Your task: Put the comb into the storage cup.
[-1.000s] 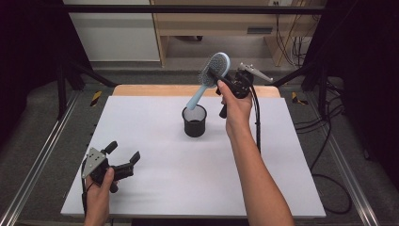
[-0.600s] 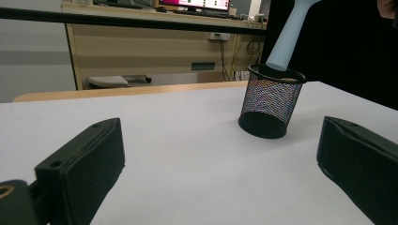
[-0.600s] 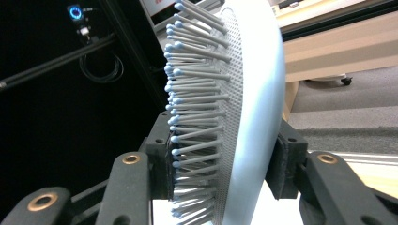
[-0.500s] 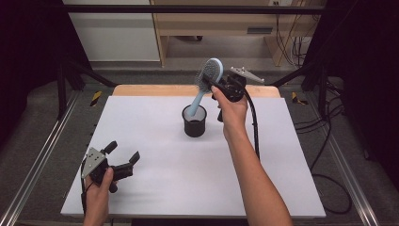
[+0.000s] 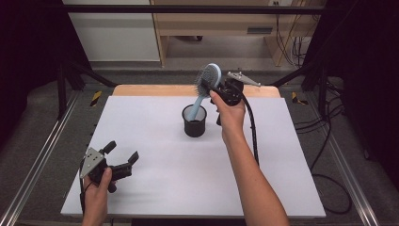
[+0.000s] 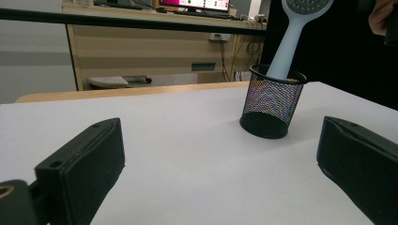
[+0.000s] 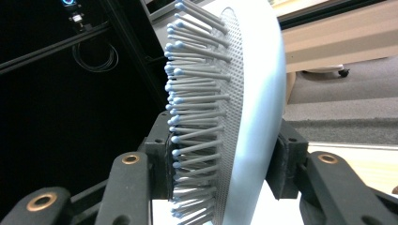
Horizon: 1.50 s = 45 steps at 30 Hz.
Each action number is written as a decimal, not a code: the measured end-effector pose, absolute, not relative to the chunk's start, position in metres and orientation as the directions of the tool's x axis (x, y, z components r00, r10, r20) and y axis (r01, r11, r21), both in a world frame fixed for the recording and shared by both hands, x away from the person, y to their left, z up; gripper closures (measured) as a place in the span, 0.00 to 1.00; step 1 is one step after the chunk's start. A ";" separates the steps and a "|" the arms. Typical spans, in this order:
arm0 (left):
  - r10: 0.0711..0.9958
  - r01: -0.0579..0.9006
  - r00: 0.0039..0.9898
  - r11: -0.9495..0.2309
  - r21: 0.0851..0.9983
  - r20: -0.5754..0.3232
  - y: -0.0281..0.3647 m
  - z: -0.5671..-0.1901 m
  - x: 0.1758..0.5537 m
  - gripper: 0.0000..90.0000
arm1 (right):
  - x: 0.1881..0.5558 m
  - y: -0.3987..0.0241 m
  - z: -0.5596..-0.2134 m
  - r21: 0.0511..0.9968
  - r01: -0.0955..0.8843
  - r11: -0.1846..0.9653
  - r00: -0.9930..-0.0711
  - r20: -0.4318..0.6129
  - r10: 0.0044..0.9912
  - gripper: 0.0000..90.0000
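Here, clamping the right gripper (image 5: 217,89) on the head of the pale blue hairbrush (image 5: 207,84), jaws drawn in on the two faces of the head: one pad pressing among the bristles, the other against the smooth back (plain in the right gripper view, where the hairbrush (image 7: 234,117) is standing between the two black jaws). Holding the brush tilted, head up and leaning toward the far edge of the white table (image 5: 155,136), handle slanting down into the black mesh cup (image 5: 194,121). Hard to tell whether the handle tip is touching the cup's bottom. Sitting upright, that cup, a little beyond the middle of the surface, nearer the far edge than the near one.

Resting low near the front-left corner, the left gripper (image 5: 123,157), jaws spread wide and gripping nothing, well apart from the cup. Looking along those open jaws in the left gripper view: bare white surface between them, the mesh cup (image 6: 272,105) farther off toward the right, the brush handle (image 6: 291,42) rising out of its rim. Lying beyond the far edge, a strip of wooden board (image 5: 155,90).
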<state>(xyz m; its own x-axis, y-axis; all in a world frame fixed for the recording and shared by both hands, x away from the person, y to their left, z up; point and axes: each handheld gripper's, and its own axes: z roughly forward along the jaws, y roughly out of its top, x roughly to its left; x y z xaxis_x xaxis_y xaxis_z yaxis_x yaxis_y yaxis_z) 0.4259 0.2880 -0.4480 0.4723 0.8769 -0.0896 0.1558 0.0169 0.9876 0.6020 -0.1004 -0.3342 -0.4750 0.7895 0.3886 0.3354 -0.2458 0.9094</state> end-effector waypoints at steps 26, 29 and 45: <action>0.870 0.151 0.486 0.010 0.988 -0.083 0.290 -0.448 0.426 0.02 | 0.606 -0.090 -0.374 0.896 0.382 -0.227 -0.450 0.395 0.801 0.58; 0.871 0.153 0.484 0.012 0.988 -0.086 0.291 -0.448 0.426 0.02 | 0.606 -0.089 -0.378 0.894 0.388 -0.224 -0.448 0.396 0.802 0.58; 0.870 0.146 0.489 -0.013 0.989 -0.061 0.289 -0.447 0.425 0.02 | 0.608 -0.088 -0.392 0.883 0.404 -0.241 -0.425 0.414 0.805 0.57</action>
